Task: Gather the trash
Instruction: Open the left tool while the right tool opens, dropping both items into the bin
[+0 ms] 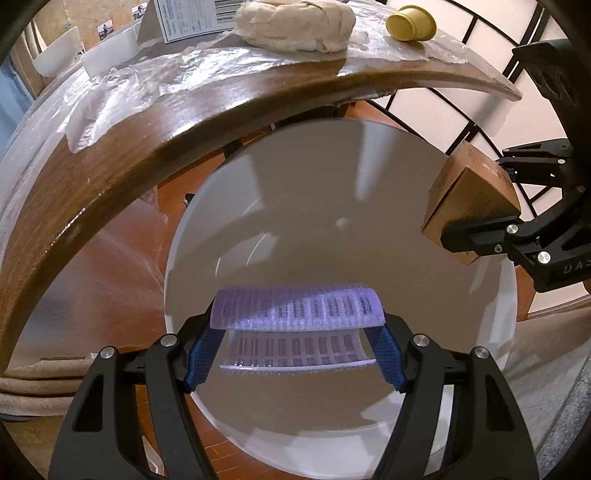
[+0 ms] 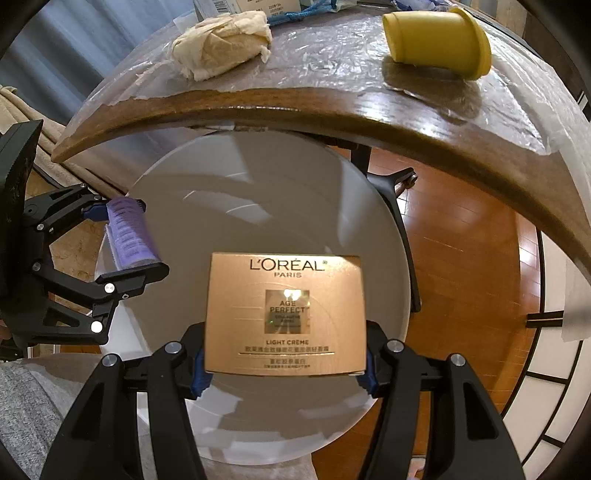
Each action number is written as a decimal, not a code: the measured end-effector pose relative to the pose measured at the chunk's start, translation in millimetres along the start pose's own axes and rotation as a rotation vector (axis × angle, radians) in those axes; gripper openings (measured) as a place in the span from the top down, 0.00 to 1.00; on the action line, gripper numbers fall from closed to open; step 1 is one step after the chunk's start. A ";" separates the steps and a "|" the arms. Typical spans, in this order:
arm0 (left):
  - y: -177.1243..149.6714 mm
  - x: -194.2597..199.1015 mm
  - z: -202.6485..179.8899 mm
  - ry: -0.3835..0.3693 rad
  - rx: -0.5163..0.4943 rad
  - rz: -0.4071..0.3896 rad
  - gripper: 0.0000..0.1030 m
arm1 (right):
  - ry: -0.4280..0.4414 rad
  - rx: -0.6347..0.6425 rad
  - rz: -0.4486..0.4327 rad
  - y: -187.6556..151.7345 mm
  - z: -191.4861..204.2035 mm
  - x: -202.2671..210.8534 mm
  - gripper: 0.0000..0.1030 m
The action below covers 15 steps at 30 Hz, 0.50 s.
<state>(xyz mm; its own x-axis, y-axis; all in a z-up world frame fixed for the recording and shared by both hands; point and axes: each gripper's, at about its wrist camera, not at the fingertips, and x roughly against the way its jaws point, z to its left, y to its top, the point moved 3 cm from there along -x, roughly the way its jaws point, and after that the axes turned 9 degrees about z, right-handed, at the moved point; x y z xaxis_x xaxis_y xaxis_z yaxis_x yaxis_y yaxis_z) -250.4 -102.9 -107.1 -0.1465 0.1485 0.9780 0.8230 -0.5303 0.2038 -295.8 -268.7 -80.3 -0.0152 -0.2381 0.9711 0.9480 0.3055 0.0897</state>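
My left gripper [image 1: 295, 339] is shut on a purple mesh plastic piece [image 1: 295, 306], held over the open white bin [image 1: 406, 435]. My right gripper [image 2: 284, 365] is shut on a gold L'Oreal carton [image 2: 286, 314], also over the bin [image 2: 155, 184]. In the left wrist view the right gripper [image 1: 476, 199] with the carton [image 1: 469, 199] hangs at the bin's right rim. In the right wrist view the left gripper [image 2: 129, 236] with the purple piece [image 2: 129, 232] hangs at the bin's left rim. A crumpled tissue wad [image 2: 221, 42] and a yellow cup on its side [image 2: 436, 40] lie on the table.
The wooden table [image 2: 332, 107], covered with clear plastic film, curves over the bin's far side. White bowls [image 1: 59, 51] and a printed box [image 1: 188, 16] stand on it farther back. Wooden floor [image 2: 461, 236] lies to the right, and a beige cushion [image 1: 40, 384] to the left.
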 end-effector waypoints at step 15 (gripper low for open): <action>4.4 -2.8 1.3 0.005 -0.013 0.003 0.30 | 0.000 0.008 -0.001 -0.5 -2.7 -3.2 0.43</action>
<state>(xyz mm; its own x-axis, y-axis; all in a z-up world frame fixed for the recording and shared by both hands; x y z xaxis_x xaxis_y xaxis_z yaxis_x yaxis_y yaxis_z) -245.7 -104.6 -109.0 -0.1472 0.1425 0.9788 0.8161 -0.5417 0.2015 -295.3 -270.6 -84.0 -0.0162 -0.2383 0.9711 0.9455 0.3122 0.0924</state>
